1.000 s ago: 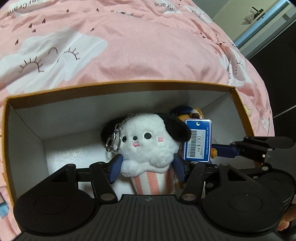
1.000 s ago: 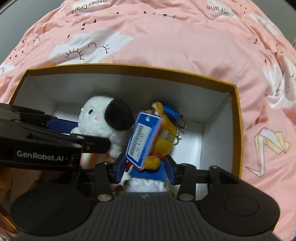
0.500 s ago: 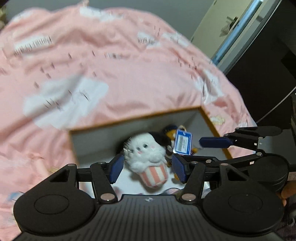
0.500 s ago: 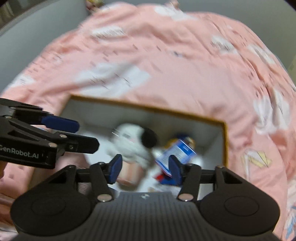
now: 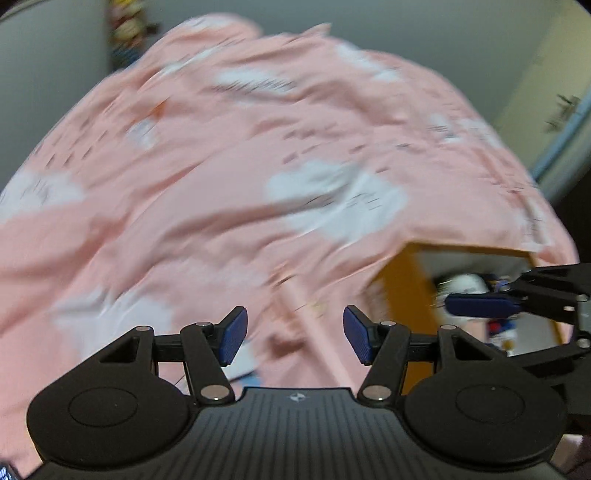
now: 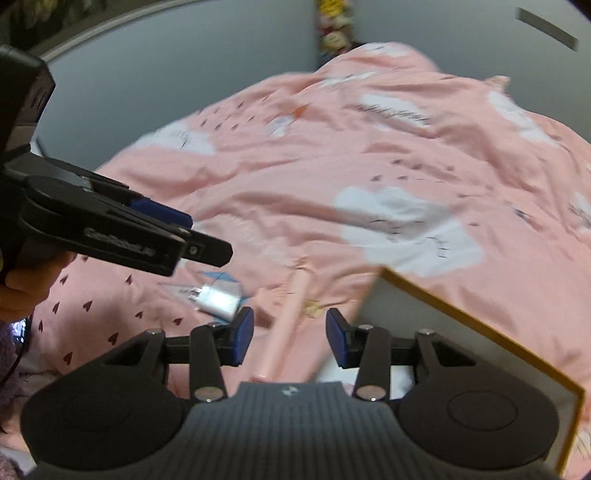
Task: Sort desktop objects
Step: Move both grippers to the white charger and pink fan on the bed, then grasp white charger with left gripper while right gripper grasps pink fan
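Observation:
Both views are motion-blurred. My left gripper (image 5: 294,338) is open and empty above the pink bedding. My right gripper (image 6: 290,338) is open and empty too. The orange-rimmed white box (image 5: 397,295) sits at the right in the left wrist view, with the white plush (image 5: 466,286) lying inside it; the box rim (image 6: 476,321) also shows at the lower right in the right wrist view. A pink pen (image 6: 284,328) lies on the bedding between my right fingers. A white charger plug (image 6: 218,301) lies just left of it. The left gripper body (image 6: 110,225) shows at the left.
A pink quilt with white clouds (image 6: 369,166) covers the whole surface. Grey walls (image 6: 166,81) stand behind it, with some colourful items (image 6: 334,29) in the far corner. The right gripper's finger (image 5: 480,306) crosses in front of the box.
Both grippers let go of the plush toys in the box, opened, pulled back up and swung left. The box now sits at the right; the pen and charger have come into view.

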